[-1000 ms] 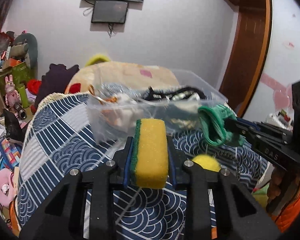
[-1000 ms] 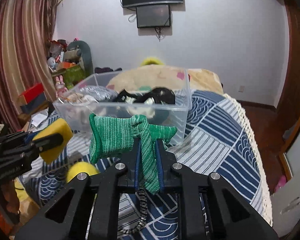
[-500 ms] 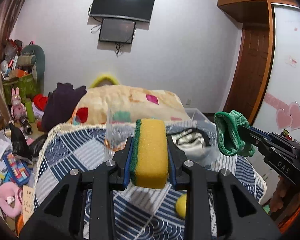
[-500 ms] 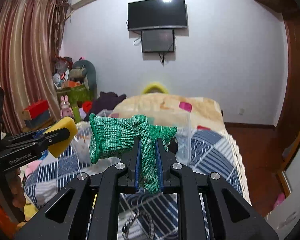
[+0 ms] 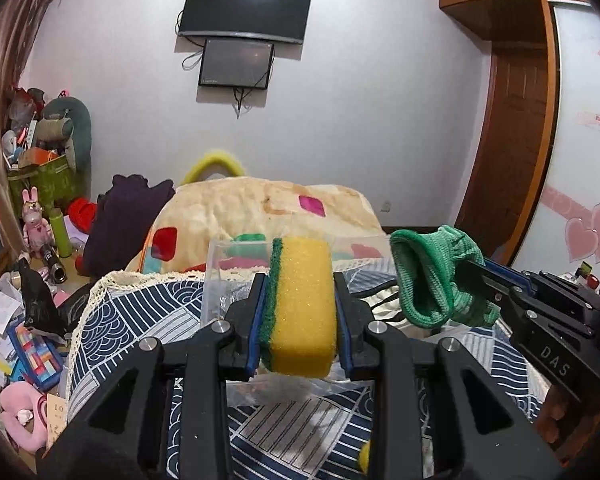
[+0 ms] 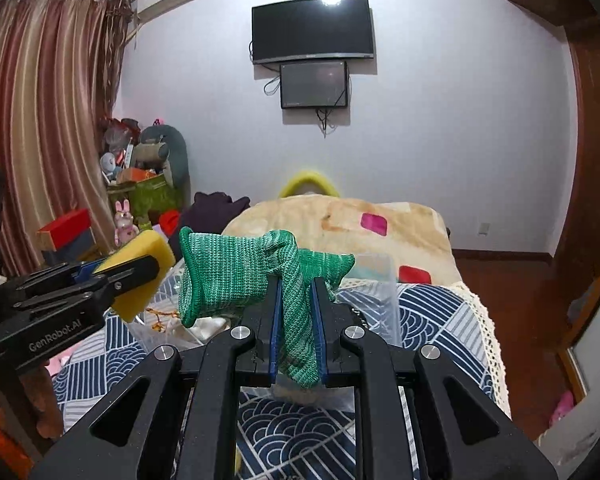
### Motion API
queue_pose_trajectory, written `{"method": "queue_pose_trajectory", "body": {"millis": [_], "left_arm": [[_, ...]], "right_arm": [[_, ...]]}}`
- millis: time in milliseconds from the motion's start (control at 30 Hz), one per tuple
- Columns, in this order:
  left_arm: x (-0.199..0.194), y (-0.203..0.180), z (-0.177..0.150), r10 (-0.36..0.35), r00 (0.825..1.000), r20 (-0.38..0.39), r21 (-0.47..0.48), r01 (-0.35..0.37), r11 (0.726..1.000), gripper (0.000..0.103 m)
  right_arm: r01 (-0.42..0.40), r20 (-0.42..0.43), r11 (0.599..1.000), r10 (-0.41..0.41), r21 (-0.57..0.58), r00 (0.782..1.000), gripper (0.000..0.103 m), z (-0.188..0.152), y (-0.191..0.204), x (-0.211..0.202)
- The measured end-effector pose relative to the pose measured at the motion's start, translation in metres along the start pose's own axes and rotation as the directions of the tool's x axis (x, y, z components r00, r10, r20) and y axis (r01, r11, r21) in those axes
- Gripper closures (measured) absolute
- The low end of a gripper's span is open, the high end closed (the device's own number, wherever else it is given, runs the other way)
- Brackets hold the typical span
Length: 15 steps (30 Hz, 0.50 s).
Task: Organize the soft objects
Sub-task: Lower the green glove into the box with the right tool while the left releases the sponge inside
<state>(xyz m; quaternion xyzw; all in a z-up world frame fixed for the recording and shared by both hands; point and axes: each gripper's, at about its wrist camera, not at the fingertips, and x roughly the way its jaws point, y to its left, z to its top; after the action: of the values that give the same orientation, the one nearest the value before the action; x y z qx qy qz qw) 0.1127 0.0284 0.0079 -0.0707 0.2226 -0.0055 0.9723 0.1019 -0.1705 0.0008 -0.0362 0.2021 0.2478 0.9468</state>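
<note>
My left gripper (image 5: 300,312) is shut on a yellow sponge (image 5: 304,304) with a green scouring side, held in the air above a clear plastic bin (image 5: 220,276) on the bed. My right gripper (image 6: 296,320) is shut on a green knitted glove (image 6: 236,276), also held over the bin (image 6: 384,300). In the left wrist view the glove (image 5: 432,280) and right gripper (image 5: 496,280) are just right of the sponge. In the right wrist view the sponge (image 6: 140,256) and left gripper (image 6: 132,268) are at the left. The bin's contents are mostly hidden.
The bed has a blue and white patterned cover (image 5: 132,312) and a beige blanket (image 5: 260,208) behind the bin. A yellow ball (image 5: 365,456) lies on the cover near me. Clutter (image 5: 28,280) fills the floor at left. A wooden door (image 5: 508,152) stands right.
Both grippers have risen and tilted up with their loads, so the bin has dropped low in both views. The sponge and glove stay gripped.
</note>
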Motion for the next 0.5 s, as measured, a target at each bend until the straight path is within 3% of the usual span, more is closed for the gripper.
{"method": "queue_pose_trajectory", "body": {"millis": [267,500], "left_arm": [[0.035,0.006,-0.009,0.016,0.996,-0.085,-0.012,-0.017,1.0,0.073],[0.053,0.016,-0.015,0.013,0.994,-0.112,-0.056,-0.019,0.998,0.073]], "right_arm": [[0.007,-0.087,0.999,-0.01,-0.038,0.996,0.09,-0.008,0.008,0.027],[0.008,-0.147,0.998,-0.017,-0.061,0.989,0.09,-0.013,0.01,0.044]]}}
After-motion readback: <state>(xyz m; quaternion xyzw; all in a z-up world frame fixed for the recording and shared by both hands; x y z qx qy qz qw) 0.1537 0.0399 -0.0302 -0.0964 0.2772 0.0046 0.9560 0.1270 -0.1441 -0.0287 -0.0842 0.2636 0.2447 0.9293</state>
